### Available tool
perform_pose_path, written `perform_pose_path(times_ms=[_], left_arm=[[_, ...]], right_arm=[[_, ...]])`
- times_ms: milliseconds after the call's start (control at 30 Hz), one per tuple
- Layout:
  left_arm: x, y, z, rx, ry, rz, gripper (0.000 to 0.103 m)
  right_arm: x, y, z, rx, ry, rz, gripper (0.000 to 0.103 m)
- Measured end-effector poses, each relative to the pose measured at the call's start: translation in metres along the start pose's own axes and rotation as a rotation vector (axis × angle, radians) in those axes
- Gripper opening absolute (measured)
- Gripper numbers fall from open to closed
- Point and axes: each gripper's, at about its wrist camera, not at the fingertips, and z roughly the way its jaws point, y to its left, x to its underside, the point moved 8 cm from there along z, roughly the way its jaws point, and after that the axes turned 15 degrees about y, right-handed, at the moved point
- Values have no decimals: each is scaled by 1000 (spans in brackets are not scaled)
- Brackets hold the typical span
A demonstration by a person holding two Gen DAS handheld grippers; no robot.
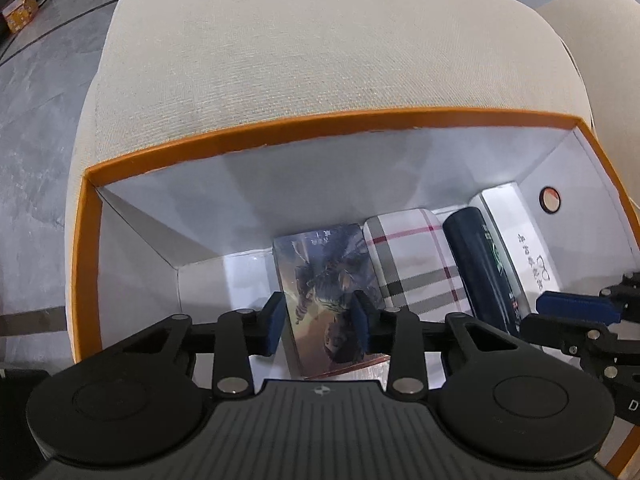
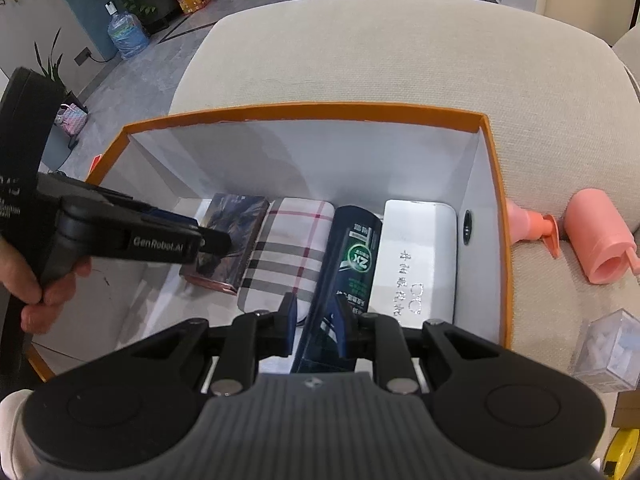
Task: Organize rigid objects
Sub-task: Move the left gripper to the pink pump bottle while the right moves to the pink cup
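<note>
The picture box (image 1: 320, 300) lies flat on the white floor of the orange-rimmed box (image 1: 280, 130), first from the left in a row of four things. Just beside it to the right lies the plaid case (image 1: 416, 264), then the dark blue box (image 1: 484, 264), then the white case (image 1: 520, 240) against the right wall.

The left gripper (image 1: 320, 322) stands over the near end of the picture box, its blue pads on either side. In the left wrist view the pads seem close to the edges of the box, but whether they press on it I cannot tell. The right wrist view shows this gripper from the side — its black arm reaches in from the left, and a hand (image 2: 44, 284) holds the handle, the fingers curled under it.

The right gripper (image 2: 316, 320) is narrow and closes on the near end of the dark blue box, which stands tilted, with its near end raised between the pads.

Only the right wrist view shows what lies outside the orange box on the beige cushion (image 2: 400, 52) — a pink pump bottle (image 2: 600, 236) on its side, near the right wall, and a clear plastic box (image 2: 612, 352) nearer to the camera. The left wrist view shows the round hole (image 1: 550, 199) in the right wall.
</note>
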Motion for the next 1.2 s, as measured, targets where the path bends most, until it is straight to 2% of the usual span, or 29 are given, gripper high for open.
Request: perform_pose_path(times_ms=[100, 267, 400, 567, 767, 833, 1033, 1200], left_arm=[[2, 3, -5, -5, -26, -18, 40], [13, -5, -33, 1, -126, -29, 40], [20, -35, -61, 29, -207, 23, 40], [26, -88, -84, 75, -264, 121, 40], [34, -163, -98, 136, -297, 240, 40], [36, -185, -95, 153, -298, 269, 40], [33, -247, -78, 206, -275, 342, 40], [26, -278, -58, 169, -251, 401, 40]], right_arm=[[1, 0, -1, 1, -2, 2, 19], [1, 3, -11, -12, -45, 3, 20], [4, 4, -30, -16, -111, 8, 22], [16, -10, -64, -9, -181, 32, 23], [49, -59, -98, 75, -232, 117, 28], [64, -81, -105, 98, -238, 163, 34], [114, -159, -113, 170, -217, 342, 34], [131, -204, -116, 177, -214, 439, 34]])
